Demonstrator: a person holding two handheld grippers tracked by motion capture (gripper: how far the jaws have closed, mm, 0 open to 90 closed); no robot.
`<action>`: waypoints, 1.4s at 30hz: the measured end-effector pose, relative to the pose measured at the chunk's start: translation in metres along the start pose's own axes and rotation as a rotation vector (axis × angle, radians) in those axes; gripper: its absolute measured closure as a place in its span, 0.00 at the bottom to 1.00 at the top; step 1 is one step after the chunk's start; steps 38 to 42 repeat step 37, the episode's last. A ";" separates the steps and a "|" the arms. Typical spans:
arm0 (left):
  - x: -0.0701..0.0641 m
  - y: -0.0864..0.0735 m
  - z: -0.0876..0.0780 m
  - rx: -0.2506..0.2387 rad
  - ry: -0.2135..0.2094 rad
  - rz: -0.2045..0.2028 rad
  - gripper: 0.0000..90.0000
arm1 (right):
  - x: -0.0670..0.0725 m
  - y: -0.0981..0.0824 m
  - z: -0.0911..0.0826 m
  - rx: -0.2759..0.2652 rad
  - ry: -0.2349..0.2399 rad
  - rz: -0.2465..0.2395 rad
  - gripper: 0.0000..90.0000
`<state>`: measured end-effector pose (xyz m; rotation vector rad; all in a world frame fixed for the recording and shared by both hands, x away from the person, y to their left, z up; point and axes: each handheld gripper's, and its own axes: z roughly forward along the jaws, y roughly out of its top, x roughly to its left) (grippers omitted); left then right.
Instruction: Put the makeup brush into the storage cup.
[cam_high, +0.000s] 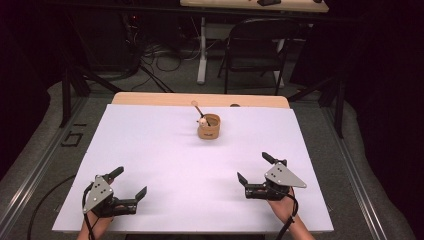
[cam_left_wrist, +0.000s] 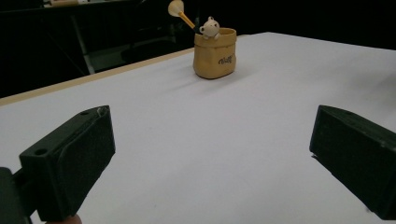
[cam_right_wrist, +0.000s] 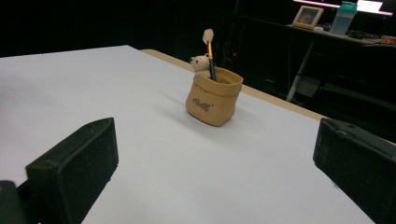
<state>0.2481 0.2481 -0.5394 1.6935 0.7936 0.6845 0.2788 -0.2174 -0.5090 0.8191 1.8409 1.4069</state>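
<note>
Tan sack-shaped pot (cam_high: 209, 127) holding a brush (cam_high: 198, 111) stands far back on the white worktop (cam_high: 165, 165), well apart from left gripper (cam_high: 131, 185) and right gripper (cam_high: 254, 168), both with fingers spread apart.

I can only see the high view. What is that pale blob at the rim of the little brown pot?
Observer: It's a tiny bear figure peeking over the rim of the pot, right beside the stick.
Operator: Funny! Is there anything on the pot's side?
Observer: Yes, there's some dark lettering on the front. It's too small for me to read.
</note>
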 end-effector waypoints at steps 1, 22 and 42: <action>0.001 0.000 0.000 -0.004 -0.001 -0.005 0.00 | 0.000 -0.002 -0.001 -0.002 -0.007 -0.003 0.00; 0.010 -0.004 -0.003 -0.007 0.036 -0.026 0.00 | -0.002 -0.025 -0.027 0.049 -0.107 -0.009 0.00; 0.007 -0.003 0.000 -0.002 0.030 -0.012 0.00 | -0.005 -0.027 -0.031 0.051 -0.093 -0.006 0.00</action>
